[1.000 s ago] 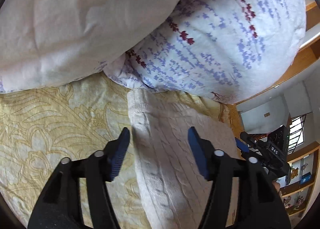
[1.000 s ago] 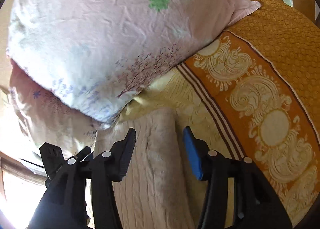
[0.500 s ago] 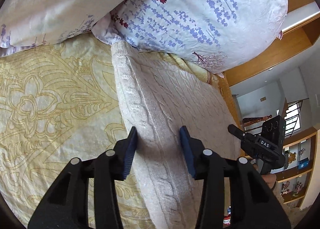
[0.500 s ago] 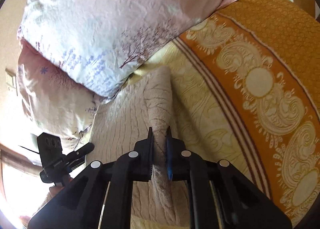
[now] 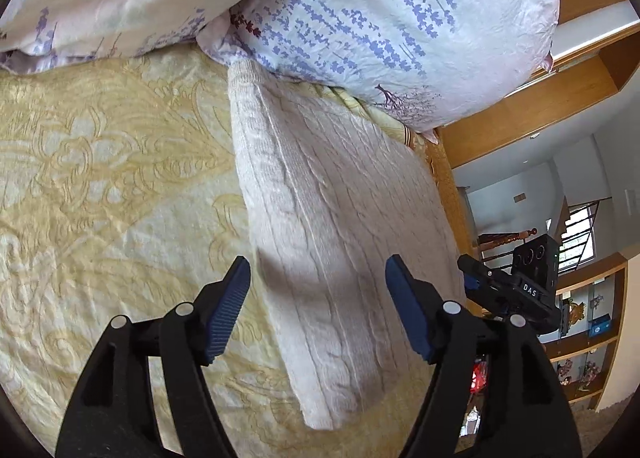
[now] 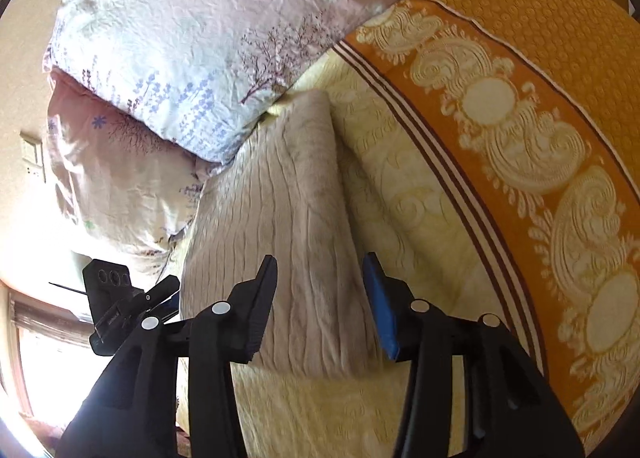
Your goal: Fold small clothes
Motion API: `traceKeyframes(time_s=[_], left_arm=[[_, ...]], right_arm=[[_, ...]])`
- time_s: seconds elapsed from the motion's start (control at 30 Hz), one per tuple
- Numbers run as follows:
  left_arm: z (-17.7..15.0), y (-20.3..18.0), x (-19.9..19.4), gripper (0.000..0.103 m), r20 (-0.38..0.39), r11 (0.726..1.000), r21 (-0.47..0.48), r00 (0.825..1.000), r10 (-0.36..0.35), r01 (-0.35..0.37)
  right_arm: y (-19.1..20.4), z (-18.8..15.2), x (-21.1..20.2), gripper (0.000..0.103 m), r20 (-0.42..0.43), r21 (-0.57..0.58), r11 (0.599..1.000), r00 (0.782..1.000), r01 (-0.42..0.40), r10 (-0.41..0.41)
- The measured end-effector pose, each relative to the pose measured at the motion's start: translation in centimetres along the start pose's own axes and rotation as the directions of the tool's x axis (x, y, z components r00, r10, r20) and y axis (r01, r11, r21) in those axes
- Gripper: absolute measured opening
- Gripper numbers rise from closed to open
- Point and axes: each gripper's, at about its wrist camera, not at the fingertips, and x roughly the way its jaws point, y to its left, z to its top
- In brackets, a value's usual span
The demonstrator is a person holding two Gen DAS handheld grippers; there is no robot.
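Note:
A cream cable-knit garment (image 5: 332, 226) lies folded on the yellow patterned bedspread (image 5: 100, 186), its far end tucked against the pillows. It also shows in the right wrist view (image 6: 280, 226). My left gripper (image 5: 318, 286) is open, its fingers straddling the garment's near part just above it, holding nothing. My right gripper (image 6: 320, 290) is open over the garment's right edge, holding nothing. The right gripper's body shows in the left wrist view (image 5: 516, 290).
Floral pillows (image 5: 380, 18) lie at the head of the bed, also in the right wrist view (image 6: 200, 38). The bedspread's orange border (image 6: 540, 138) runs along the right. A wooden headboard and shelves (image 5: 592, 330) stand beyond the bed edge.
Both grippers have opened and let go of the garment, which now lies flat. Half a second ago the right was shut on its edge and the left was closing on it.

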Motion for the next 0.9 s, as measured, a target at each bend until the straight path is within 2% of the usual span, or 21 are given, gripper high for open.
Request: traceKeyframes(time_s=[0.07, 0.13, 0.17, 0.2, 0.3, 0.4, 0.47, 0.5, 0.53, 0.6, 0.67, 0.77, 0.9], left_arm=[[-1.2, -0.2, 0.3, 0.07, -0.022, 1.0, -0.002, 1.0, -0.008, 0.008], [-2.3, -0.5, 0.7, 0.068, -0.039, 1.0, -0.001, 0.999, -0.018, 0.017], [-2.8, -0.6, 0.9, 0.063, -0.042, 1.0, 0.0, 0.999, -0.023, 0.023], [-3.2, -0.8, 0.9, 0.062, -0.036, 1.0, 0.008, 0.999, -0.011, 0.012], [-3.4, -1.0, 1.0, 0.053, -0.024, 0.999, 0.03, 1.0, 0.012, -0.012], [-3.7, -0.7, 1.3, 0.052, -0.037, 1.0, 0.029, 0.999, 0.013, -0.012], [-4.0, -0.4, 1.1, 0.059, -0.045, 1.0, 0.012, 0.999, 0.007, -0.007], [-3.8, -0.2, 1.0, 0.064, -0.042, 1.0, -0.008, 0.999, -0.001, 0.001], [-3.6, 0.2, 0.7, 0.071, -0.037, 0.999, -0.03, 0.999, -0.012, 0.01], [-2.8, 0.8, 0.3, 0.074, -0.025, 0.997, -0.067, 0.999, -0.029, 0.027], [-1.7, 1.4, 0.1, 0.076, -0.007, 0.994, -0.103, 0.999, -0.047, 0.046], [0.1, 2.2, 0.4, 0.078, 0.005, 0.986, -0.152, 0.997, -0.073, 0.073], [1.7, 2.6, 1.3, 0.078, -0.006, 0.984, -0.164, 0.997, -0.075, 0.073]], right_arm=[[-0.2, -0.9, -0.1, 0.043, -0.016, 0.003, 1.0, 1.0, -0.007, 0.007], [-0.3, -1.7, -0.3, 0.022, -0.017, -0.003, 1.0, 1.0, -0.005, 0.005], [-0.3, -1.9, -0.5, 0.015, -0.003, -0.002, 1.0, 1.0, -0.011, 0.011], [-0.5, -2.1, -0.7, 0.013, 0.009, 0.008, 1.0, 1.0, -0.029, 0.029], [-1.3, -2.4, -0.6, 0.012, 0.009, 0.037, 0.999, 1.0, 0.006, -0.006], [-1.7, -2.7, 0.1, 0.013, -0.006, 0.033, 0.999, 0.999, 0.033, -0.033], [-1.5, -2.3, 0.0, 0.015, -0.007, 0.046, 0.999, 1.0, 0.016, -0.016], [-1.4, -2.1, -0.2, 0.025, -0.003, 0.045, 0.999, 1.0, 0.001, 0.0], [-1.2, -1.7, -0.3, 0.045, 0.001, 0.045, 0.999, 1.0, -0.008, 0.008], [-0.9, -0.6, -0.5, 0.073, 0.022, 0.046, 0.999, 1.0, -0.011, 0.01], [-0.7, 0.6, 0.0, 0.073, 0.019, 0.049, 0.998, 0.999, -0.036, 0.035], [-0.9, 2.6, 2.2, 0.073, -0.034, 0.089, 0.994, 0.998, -0.056, 0.059], [-1.0, 3.9, 4.3, 0.073, -0.076, 0.1, 0.992, 0.993, -0.082, 0.09]])
